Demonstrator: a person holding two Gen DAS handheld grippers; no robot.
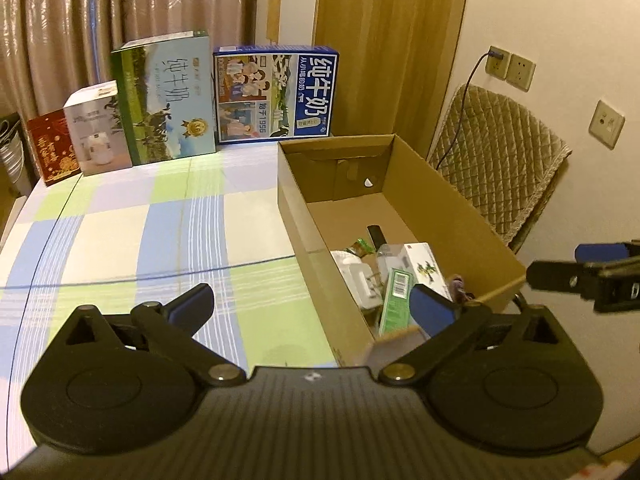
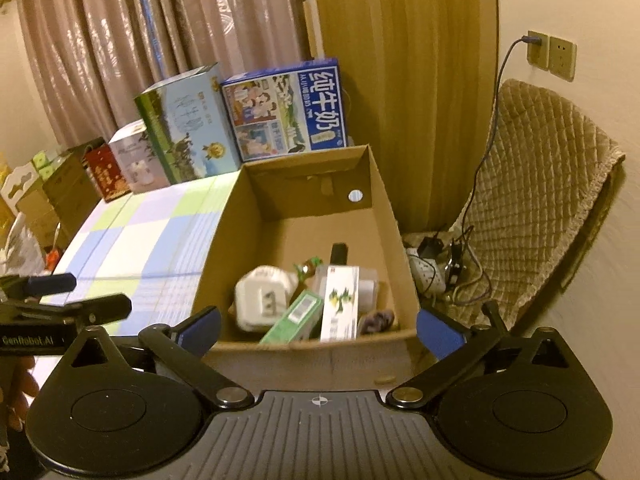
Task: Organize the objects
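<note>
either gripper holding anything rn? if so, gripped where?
Nothing held. The left gripper is open with nothing between its fingers, above the table edge beside the cardboard box. The right gripper is open too, facing the box, empty.

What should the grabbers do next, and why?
Probably lift both away and finish. Both grippers, left and right, have open, empty jaws; the small things already lie in the cardboard box, and the checked tablecloth near it looks bare.
</note>
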